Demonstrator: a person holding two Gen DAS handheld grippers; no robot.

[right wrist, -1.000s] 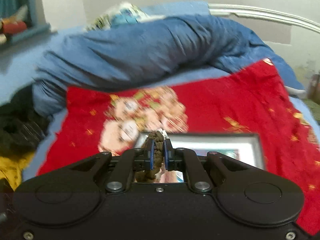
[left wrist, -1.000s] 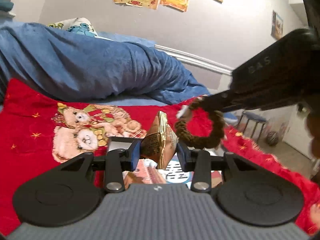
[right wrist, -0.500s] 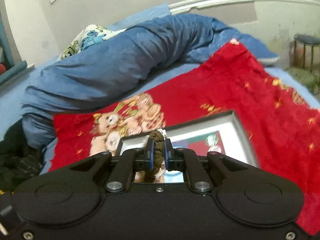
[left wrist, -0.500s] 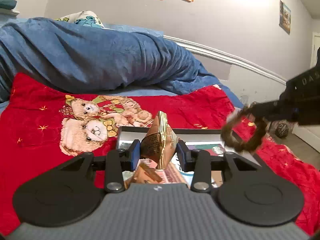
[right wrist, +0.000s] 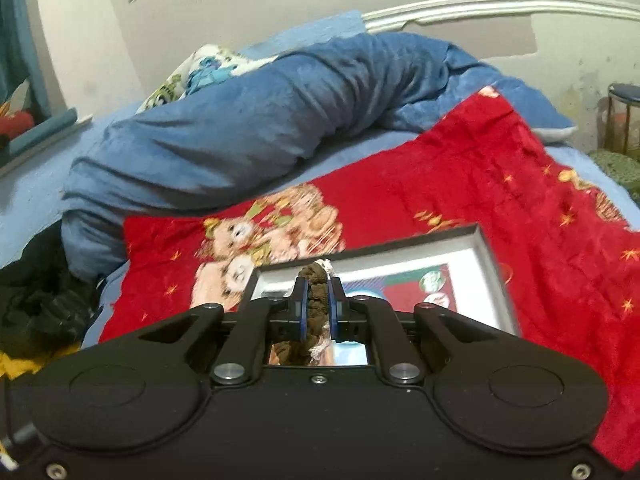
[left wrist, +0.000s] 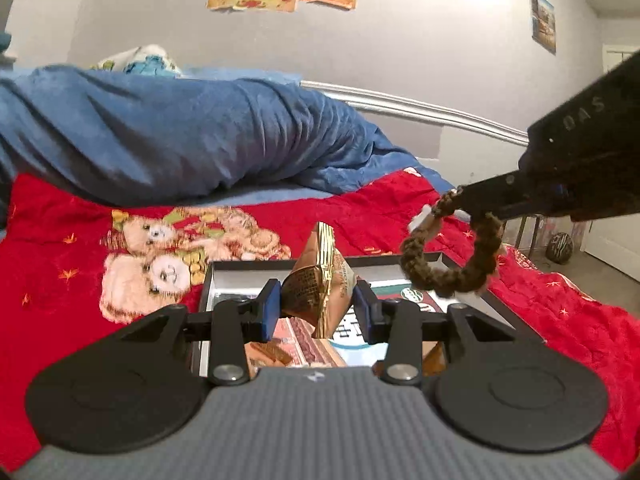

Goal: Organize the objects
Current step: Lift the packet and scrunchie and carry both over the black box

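Observation:
My left gripper [left wrist: 318, 306] is shut on a gold and brown snack packet [left wrist: 320, 280] and holds it upright above a shallow dark-rimmed tray [left wrist: 224, 268] that lies on the red bear blanket [left wrist: 60, 248]. My right gripper [right wrist: 317, 304] is shut on a brown braided scrunchie [right wrist: 316, 292]; in the left wrist view the scrunchie [left wrist: 452, 276] hangs as a loop from that gripper [left wrist: 464, 196] over the tray's far right corner. The tray [right wrist: 486, 248] holds printed cards or packets.
A rumpled blue duvet [left wrist: 180, 136] lies along the back of the bed against the grey wall. Dark clothes [right wrist: 36, 312] are piled at the bed's left side. A stool [right wrist: 624, 116] and a ball [left wrist: 560, 242] stand on the floor to the right.
The right gripper with the scrunchie swung out to the right, then came back over the tray's far right corner. The left gripper still holds the packet in the same place.

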